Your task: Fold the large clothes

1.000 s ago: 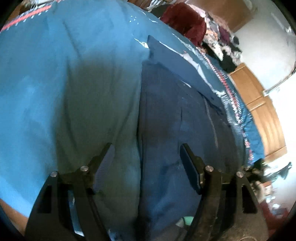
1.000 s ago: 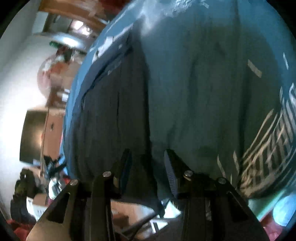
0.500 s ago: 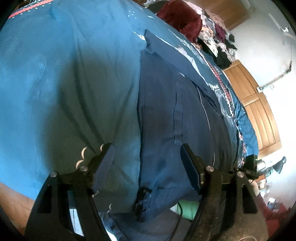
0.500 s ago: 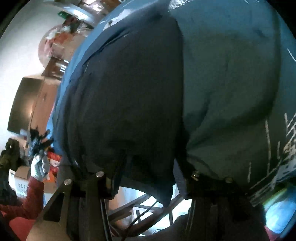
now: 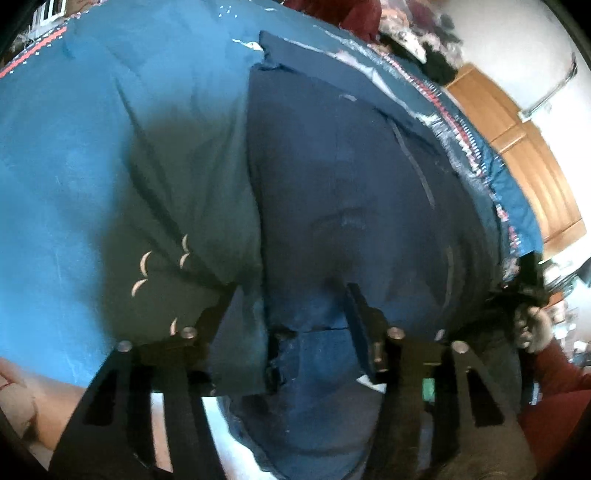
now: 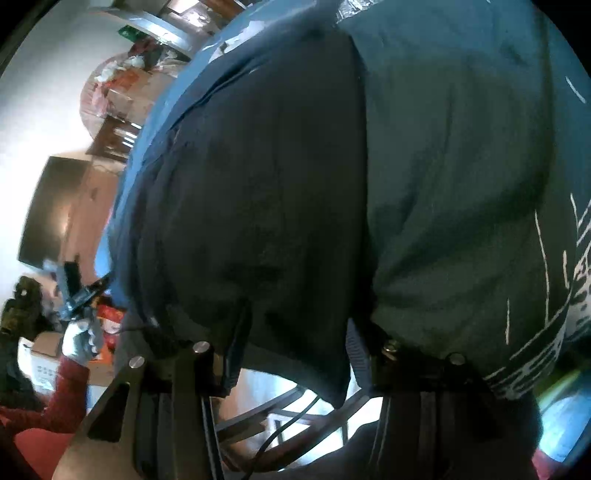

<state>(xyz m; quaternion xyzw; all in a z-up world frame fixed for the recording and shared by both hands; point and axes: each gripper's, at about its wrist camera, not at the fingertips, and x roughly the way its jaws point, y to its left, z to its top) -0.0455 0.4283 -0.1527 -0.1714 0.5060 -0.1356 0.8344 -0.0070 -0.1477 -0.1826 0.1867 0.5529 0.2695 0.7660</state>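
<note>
A dark navy garment (image 5: 351,184) lies flat and lengthwise on a teal bedspread (image 5: 92,129). Its near hem (image 5: 314,332) hangs over the bed's front edge. My left gripper (image 5: 293,295) is open and straddles that hem, one finger on the bedspread side and one over the cloth. In the right wrist view the garment (image 6: 258,184) looks almost black, and its near corner (image 6: 325,369) droops between the fingers of my open right gripper (image 6: 295,336). Neither gripper pinches the cloth. The bedspread (image 6: 461,147) lies to the right of it.
Wooden cupboard doors (image 5: 517,122) stand beyond the bed at right, with a heap of clothes (image 5: 406,26) at the far end. A hand with a red sleeve (image 5: 532,328) shows at the right edge. A dark screen (image 6: 48,210) and boxes stand at left; metal bars (image 6: 288,410) show below.
Both grippers have drawn back to the bed's near edge. The right gripper's fingers have spread wider and the garment's corner now hangs between them. The left stays open over the hem.
</note>
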